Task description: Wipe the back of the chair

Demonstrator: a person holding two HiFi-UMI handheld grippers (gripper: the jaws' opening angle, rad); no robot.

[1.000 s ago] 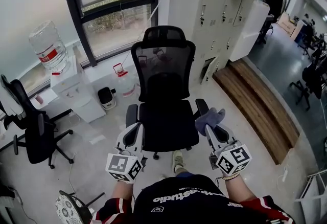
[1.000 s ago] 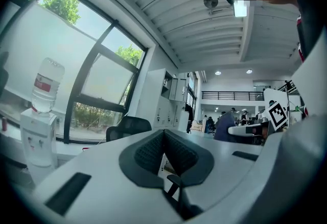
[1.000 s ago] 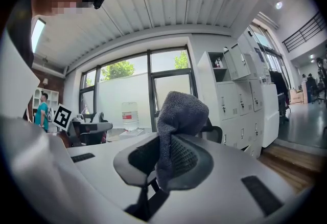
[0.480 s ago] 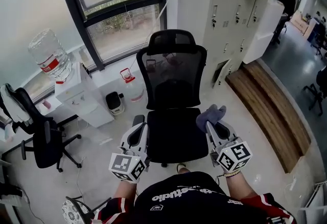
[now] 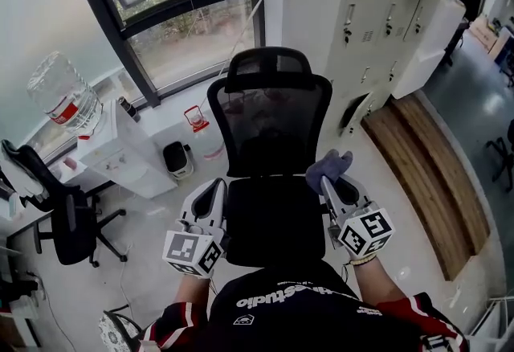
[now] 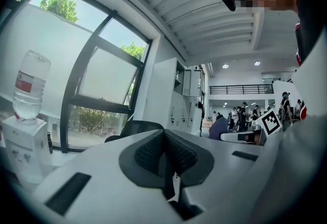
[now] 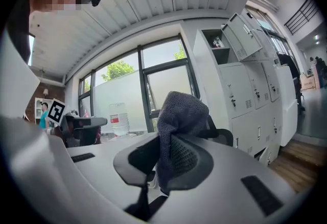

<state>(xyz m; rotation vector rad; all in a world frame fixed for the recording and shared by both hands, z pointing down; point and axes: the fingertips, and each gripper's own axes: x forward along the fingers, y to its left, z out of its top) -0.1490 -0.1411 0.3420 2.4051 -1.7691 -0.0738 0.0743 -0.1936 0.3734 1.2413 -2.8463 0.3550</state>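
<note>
Facing a black mesh chair (image 5: 269,153) near the window (image 5: 185,37), a person (image 5: 297,310) holds the right gripper (image 5: 336,184), fingers clamped on a grey cloth (image 5: 328,168), at the right edge of the seat (image 5: 269,218), short of the backrest (image 5: 269,121); the left gripper (image 5: 210,186), fingers together on nothing, hovers at the seat's left.

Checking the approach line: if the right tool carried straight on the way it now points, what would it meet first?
Probably the right side of the chair backrest. The grey cloth clamped in the right tool would touch first. Depth is unclear, so it might slip just past the edge.
</note>
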